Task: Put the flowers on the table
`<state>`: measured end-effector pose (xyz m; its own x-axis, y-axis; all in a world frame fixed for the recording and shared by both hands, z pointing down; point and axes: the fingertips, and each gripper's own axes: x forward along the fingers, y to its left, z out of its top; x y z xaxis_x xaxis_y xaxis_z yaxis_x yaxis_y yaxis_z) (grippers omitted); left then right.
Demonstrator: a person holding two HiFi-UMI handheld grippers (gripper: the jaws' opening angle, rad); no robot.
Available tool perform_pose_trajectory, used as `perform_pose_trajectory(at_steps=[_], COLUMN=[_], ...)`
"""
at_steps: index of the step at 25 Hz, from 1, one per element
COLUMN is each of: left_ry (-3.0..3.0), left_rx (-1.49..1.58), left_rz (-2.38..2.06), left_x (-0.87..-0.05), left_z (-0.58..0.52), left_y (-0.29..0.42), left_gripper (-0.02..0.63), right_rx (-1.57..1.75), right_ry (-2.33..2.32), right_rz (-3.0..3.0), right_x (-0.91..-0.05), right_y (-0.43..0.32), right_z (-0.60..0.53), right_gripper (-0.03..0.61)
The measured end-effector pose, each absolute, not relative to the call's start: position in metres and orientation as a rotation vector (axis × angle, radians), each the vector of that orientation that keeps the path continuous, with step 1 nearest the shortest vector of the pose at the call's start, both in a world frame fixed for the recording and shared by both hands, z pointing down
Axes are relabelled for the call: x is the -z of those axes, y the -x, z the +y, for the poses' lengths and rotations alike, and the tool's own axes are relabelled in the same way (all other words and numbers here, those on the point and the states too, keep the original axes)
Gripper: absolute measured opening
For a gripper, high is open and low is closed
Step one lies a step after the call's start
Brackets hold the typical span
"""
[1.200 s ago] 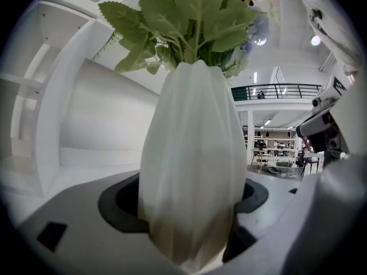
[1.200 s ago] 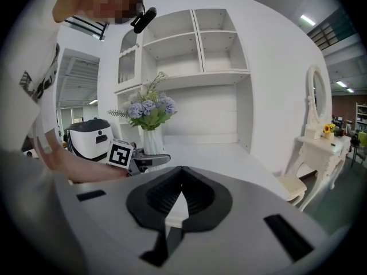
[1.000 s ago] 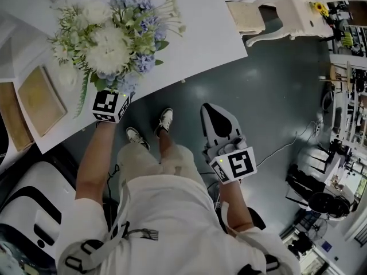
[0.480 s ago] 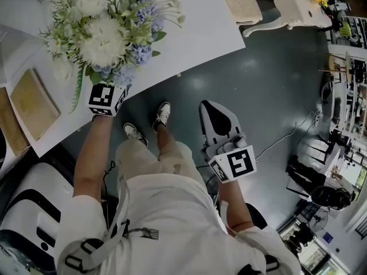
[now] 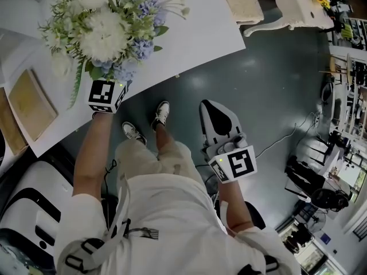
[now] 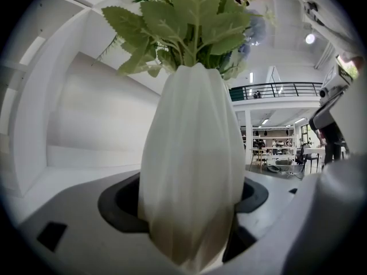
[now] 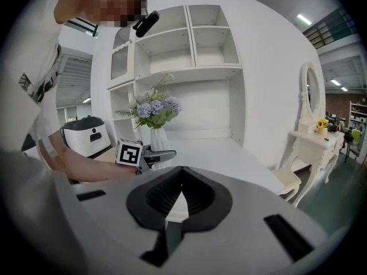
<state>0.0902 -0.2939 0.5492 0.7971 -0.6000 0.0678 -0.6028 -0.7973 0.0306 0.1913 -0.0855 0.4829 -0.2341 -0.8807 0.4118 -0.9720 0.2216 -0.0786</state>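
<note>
Left tongs (image 7: 163,153) clamp the white vase (image 6: 192,165) of flowers (image 5: 109,30) at the table (image 5: 195,33) edge — right tongs (image 5: 212,110) closed on nothing.

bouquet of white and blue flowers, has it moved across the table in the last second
No, not noticeably: in the head view the white and blue bouquet keeps its place beside the flat tan board on the white table.

No legible words, numbers or brand names anywhere. Only printed signs are black-and-white square marker patterns. One is on the white marker cube (image 5: 107,94) of the left gripper (image 6: 192,211), at the front edge of the white rectangular table (image 5: 195,22). Another is on the second white marker cube (image 5: 236,164), on the right gripper (image 5: 217,116), off the table, over the floor. The print on the white sleeve (image 7: 26,82) is too small to read.
</note>
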Motion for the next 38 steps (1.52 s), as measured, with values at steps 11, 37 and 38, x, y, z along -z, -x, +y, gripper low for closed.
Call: perform_pose_trajectory(at_steps=[11, 37, 38], left_ry=[-2.943, -2.920, -2.917], left_rx=[-0.052, -0.079, -0.083], left_rz=[-0.982, -1.050, -1.055], left_x=[-0.546, -0.546, -0.545], left_z=[-0.293, -0.272, -0.271], left_y=[-0.091, -0.077, -0.076], left_gripper=[0.399, 0.515, 0.515], right_rx=[-0.476, -0.465, -0.460], right_ry=[-1.745, -1.761, -1.758], right_rz=[-2.219, -2.246, -2.253], right_x=[-0.485, -0.475, -0.473], right_y=[-0.191, -0.194, -0.195], right_z=[-0.081, -0.076, -0.077], right_gripper=[0.009, 0.009, 0.009])
